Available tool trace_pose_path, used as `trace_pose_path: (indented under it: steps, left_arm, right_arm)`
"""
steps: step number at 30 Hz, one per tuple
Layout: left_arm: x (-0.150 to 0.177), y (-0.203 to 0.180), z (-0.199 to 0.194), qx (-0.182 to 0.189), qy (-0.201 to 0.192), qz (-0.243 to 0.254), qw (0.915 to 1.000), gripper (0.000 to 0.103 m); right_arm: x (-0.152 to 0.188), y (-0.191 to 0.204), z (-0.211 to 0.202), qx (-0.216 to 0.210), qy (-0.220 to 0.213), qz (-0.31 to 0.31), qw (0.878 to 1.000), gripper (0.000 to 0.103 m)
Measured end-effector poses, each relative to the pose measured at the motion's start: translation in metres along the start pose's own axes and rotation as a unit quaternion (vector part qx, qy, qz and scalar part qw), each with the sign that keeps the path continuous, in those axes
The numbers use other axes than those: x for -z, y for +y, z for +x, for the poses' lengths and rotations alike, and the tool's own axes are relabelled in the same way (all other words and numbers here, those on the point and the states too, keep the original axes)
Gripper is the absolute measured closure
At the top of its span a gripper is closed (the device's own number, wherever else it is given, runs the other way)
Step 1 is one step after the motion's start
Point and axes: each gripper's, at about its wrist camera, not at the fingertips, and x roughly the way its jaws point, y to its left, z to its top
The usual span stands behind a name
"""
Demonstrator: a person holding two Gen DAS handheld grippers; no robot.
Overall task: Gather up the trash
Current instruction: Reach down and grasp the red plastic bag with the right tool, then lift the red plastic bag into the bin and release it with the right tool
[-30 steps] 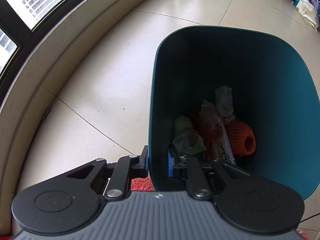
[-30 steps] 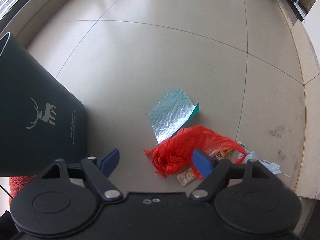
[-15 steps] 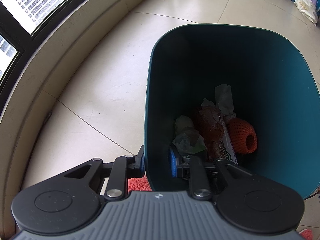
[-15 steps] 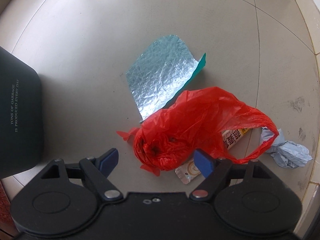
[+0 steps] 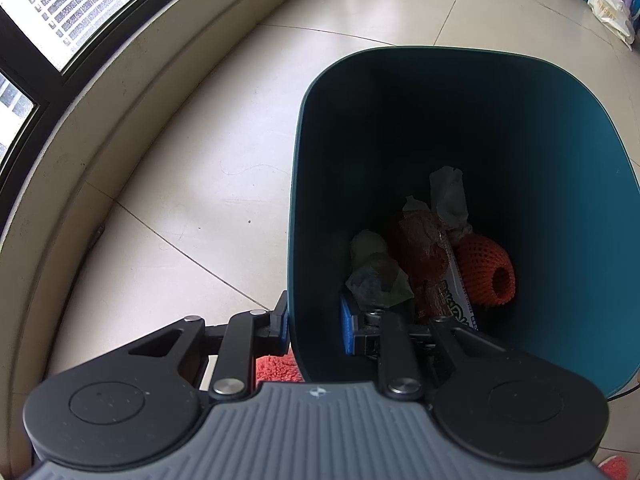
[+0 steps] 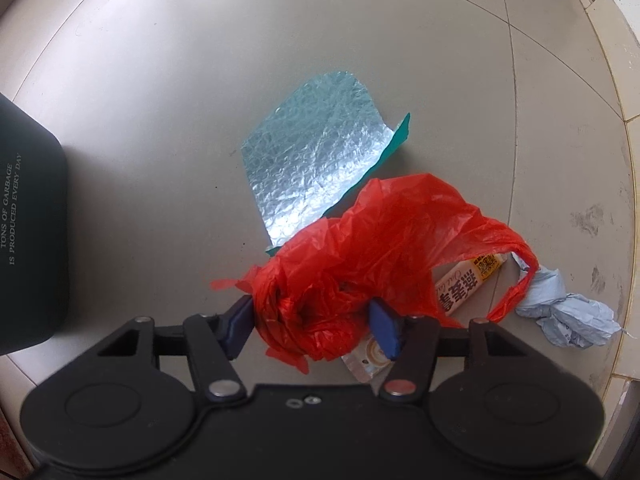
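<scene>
My left gripper straddles the near wall of the teal trash bin, one pad outside and one inside, shut on that wall. Inside the bin lie an orange foam net, a snack wrapper and crumpled tissue. My right gripper points down at the floor, and its jaws are closing on the bunched end of a red plastic bag, with both pads touching it. Around the bag lie a silver foil sheet, a printed wrapper, a coffee sachet and a blue crumpled paper.
The bin's dark outer side stands left of the litter. A window sill curves along the left. A white bag sits far off. A red mat lies under the left gripper. A raised floor edge runs on the right.
The right gripper has come down onto the red bag and its jaws have narrowed around the bunched end. The left gripper has stayed on the bin wall.
</scene>
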Motion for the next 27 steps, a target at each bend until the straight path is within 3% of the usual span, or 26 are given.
trace_pose_path:
  steps: [8,13,16,21,24,27]
  left_arm:
    - [-0.002,0.005,0.0,0.006,0.001,-0.005,1.0,0.08]
    - [-0.002,0.008,-0.001,0.009,0.002,-0.007,0.9999,0.08]
    - [-0.002,0.01,-0.001,0.011,0.002,-0.008,0.9999,0.08]
    - [-0.003,0.012,0.0,0.012,0.003,-0.009,0.9999,0.08]
    - [-0.003,0.013,-0.001,0.015,0.004,-0.012,0.9998,0.08]
    - [-0.003,0.013,-0.003,0.018,0.0,-0.011,0.9998,0.08]
  right_arm:
    - [0.013,-0.002,-0.103,-0.023,-0.06,-0.075,0.995,0.043]
    - [0.018,0.013,-0.195,-0.061,-0.136,-0.125,0.981,0.043]
    - [0.013,0.029,-0.251,-0.09,-0.184,-0.159,0.966,0.043]
    - [0.012,0.07,-0.326,-0.144,-0.252,-0.235,0.928,0.043]
    - [0.014,0.104,-0.346,-0.154,-0.272,-0.287,0.906,0.043]
    - [0.012,0.134,-0.339,-0.138,-0.286,-0.334,0.887,0.043]
